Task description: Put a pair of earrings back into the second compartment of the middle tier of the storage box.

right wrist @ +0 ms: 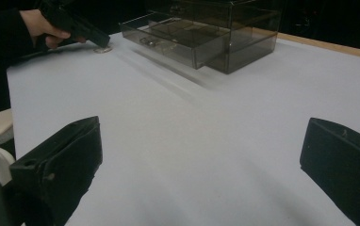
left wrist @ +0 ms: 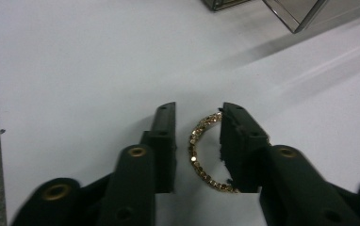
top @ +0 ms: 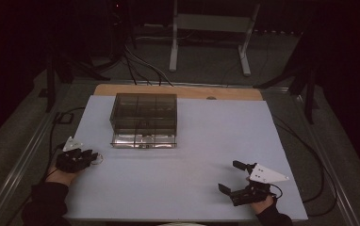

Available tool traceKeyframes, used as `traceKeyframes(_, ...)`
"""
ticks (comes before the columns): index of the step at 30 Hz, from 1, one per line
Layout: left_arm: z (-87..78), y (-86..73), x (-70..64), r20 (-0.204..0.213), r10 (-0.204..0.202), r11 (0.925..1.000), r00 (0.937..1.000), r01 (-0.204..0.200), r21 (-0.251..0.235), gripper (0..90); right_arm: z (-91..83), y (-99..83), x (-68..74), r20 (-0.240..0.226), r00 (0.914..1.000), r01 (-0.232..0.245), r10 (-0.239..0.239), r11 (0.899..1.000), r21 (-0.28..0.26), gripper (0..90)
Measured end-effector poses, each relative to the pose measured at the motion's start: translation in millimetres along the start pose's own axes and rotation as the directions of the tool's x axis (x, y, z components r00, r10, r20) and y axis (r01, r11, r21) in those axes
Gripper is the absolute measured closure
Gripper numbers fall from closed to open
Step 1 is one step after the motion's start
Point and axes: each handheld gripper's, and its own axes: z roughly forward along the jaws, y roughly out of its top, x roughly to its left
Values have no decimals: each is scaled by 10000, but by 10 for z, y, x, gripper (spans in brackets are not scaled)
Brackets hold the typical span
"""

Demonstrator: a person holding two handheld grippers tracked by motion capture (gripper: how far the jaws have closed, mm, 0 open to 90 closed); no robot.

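While the gold beaded bracelet [left wrist: 201,155] lies flat on the white table cover [top: 192,188] near its left edge, the left gripper [left wrist: 198,115] sits low over it with its jaws parted: one jaw inside the loop's far side, the other pressing over the ring's right arc, so the chain is straddled but not yet pinched. In the high view the bracelet [top: 97,159] shows as a small ring just at the tip of the left gripper [top: 91,157], well short of the smoked clear drawer box [top: 144,120] standing toward the back of the cover. Its bottom drawer [top: 143,140] is pulled out toward the person, so the opening step looks done; what seems left is closing on the bracelet, lifting it, carrying it over and dropping it into a compartment, then likely pushing the drawer shut. The right gripper [top: 234,178] rests near the front right of the cover, jaws spread wide and holding nothing, well apart from both box and bracelet. Nothing lies between bracelet and drawer; the drawer's raised front wall is the one thing to clear. Beyond the table stands a grey metal frame [top: 209,28], with cables [top: 140,66] on the floor.
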Motion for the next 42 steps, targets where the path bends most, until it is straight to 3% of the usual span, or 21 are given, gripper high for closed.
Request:
traceKeyframes(2,5,3,-13,-9,145,9999,9999,-145,44,727,0,2,4,12,10000,26,-26,10000,-16,0)
traceKeyframes(10,2,16,7,-1,-253,9994,9997,253,221,875,7,1,4,26,10000,71,-71,10000,39,0)
traceKeyframes(19,-23,43,8,-233,-488,9987,9985,492,165,896,7,1,2,68,10000,39,-40,10000,62,0)
traceKeyframes(24,-93,68,14,-205,-666,9977,9976,662,-155,897,9,-3,-2,69,10000,9,-10,9999,100,0)
traceKeyframes(34,-285,199,-18,-372,-592,9947,9976,558,-868,896,16,-3,-3,76,10000,20,-21,9999,113,0)
traceKeyframes(42,-419,417,-176,-255,-147,9881,9996,106,-1531,897,18,-1,-3,90,10000,-9,9,10000,89,0)
